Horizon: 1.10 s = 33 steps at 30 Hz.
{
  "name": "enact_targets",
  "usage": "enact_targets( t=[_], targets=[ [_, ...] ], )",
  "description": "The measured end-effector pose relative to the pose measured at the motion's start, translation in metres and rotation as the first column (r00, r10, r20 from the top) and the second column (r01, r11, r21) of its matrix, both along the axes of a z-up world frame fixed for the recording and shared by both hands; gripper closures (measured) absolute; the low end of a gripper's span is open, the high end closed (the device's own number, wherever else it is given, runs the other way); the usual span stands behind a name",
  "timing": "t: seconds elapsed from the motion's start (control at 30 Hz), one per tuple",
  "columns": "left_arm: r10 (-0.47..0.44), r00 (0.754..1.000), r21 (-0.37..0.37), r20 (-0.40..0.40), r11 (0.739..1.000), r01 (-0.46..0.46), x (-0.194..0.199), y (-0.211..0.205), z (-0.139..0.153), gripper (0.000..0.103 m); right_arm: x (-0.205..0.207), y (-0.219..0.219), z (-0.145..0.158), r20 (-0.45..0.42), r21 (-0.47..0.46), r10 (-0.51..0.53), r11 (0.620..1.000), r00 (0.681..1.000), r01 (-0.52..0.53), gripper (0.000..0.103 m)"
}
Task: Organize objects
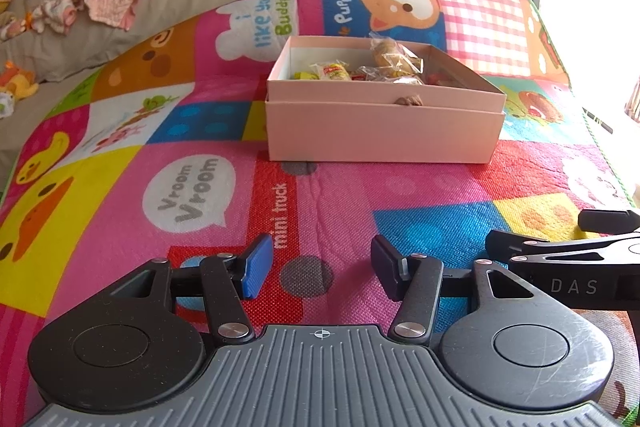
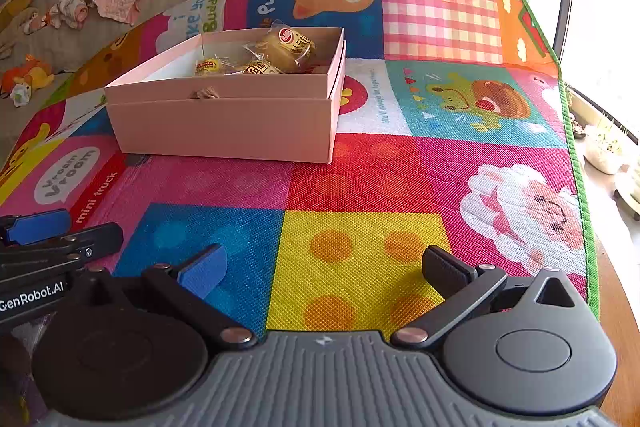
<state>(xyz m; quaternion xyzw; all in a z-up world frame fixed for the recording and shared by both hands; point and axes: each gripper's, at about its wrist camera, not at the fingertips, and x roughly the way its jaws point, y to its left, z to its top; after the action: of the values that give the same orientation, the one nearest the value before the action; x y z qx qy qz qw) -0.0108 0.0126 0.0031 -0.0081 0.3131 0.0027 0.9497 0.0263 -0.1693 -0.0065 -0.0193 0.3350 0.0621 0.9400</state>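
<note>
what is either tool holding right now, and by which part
Nothing is held. The left tool and the right tool both stand open over the play mat, short of the pink box of wrapped snacks.

A box is being carried by a play mat, ahead of both grippers. Wrapped snacks are lying inside the box, gathered toward its far right part in the left wrist view. The box is being seated in a second, slightly wider tray beneath it. The left gripper is being held low over the mat, before the box, with nothing between its fingers. The right gripper is being held just to its right, the box lying ahead and to the left. A sofa is standing behind the mat, with clothes lying on it.
</note>
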Motion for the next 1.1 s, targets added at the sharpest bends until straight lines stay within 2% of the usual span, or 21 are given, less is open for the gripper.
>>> enact_targets(
  t=[1.1],
  targets=[
    [0.0, 1.0, -0.011, 0.001, 1.0, 0.0, 0.0001, 0.0016, 0.0003, 0.044, 0.0002, -0.0001, 0.0001, 0.0, 0.0, 0.0, 1.0, 1.0, 0.0, 0.0]
  ],
)
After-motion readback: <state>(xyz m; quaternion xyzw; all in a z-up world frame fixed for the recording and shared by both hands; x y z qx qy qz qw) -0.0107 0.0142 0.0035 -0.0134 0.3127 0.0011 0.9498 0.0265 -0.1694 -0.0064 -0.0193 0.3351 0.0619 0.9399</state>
